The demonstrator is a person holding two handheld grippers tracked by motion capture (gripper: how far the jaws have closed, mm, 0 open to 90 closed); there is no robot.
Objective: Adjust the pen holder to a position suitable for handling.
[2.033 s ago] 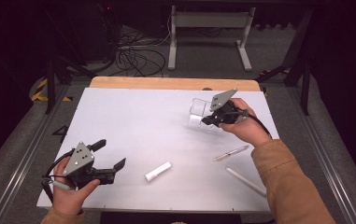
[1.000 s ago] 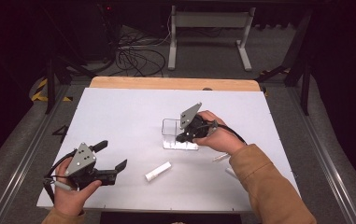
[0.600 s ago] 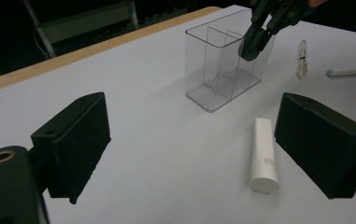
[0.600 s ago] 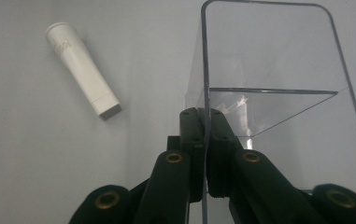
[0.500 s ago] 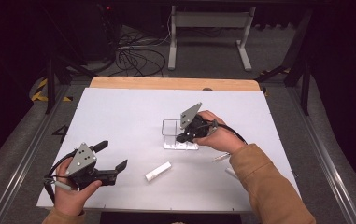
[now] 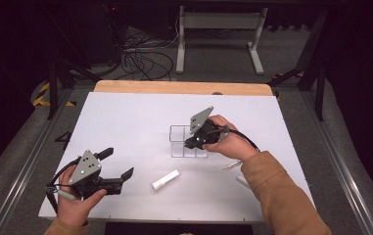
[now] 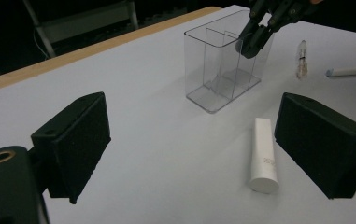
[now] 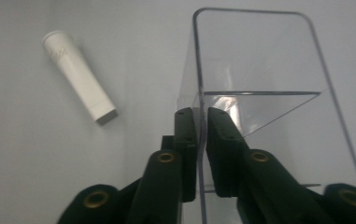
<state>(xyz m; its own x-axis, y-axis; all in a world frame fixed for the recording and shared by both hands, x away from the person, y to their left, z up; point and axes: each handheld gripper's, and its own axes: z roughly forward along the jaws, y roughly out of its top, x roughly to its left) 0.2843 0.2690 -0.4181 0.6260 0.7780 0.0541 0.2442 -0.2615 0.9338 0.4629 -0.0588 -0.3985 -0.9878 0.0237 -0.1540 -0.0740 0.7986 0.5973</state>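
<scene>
Nearest the person, the left gripper (image 6: 118,171) sits low at the front-left of the white table (image 6: 125,122), jaws spread wide w/ nothing between them. It's in the same spot as 2 s ago, so it's idle, prob. waiting its turn.

Just beyond it lies a short white plastic tube w/ a flat cap end (image 6: 166,179), flat on the table, between the 2 grippers and touched by neither. In the left gripper view that tube (image 7: 264,156) lies just ahead, toward the right-hand jaw.

Mid-table stands the clear plastic organiser box w/ inner dividers (image 6: 188,142), upright, base on the table. The right gripper (image 6: 192,143) has its jaws closed on the box's thin side wall; the right gripper view shows the wall edge pinched between the 2 pads (image 8: 185,140).

What's changed: 2 s ago the box was held farther back and to the right; by 1 s ago it had been carried to the table's middle, and since then it hasn't shifted. I'd judge the repositioning done, w/ release the likely next step, then loading items.

To the right of the box, by the right sleeve (image 6: 277,196), lie a small clear pen-like item (image 6: 231,164) and a white stick (image 7: 351,72), both apart from the box.
</scene>
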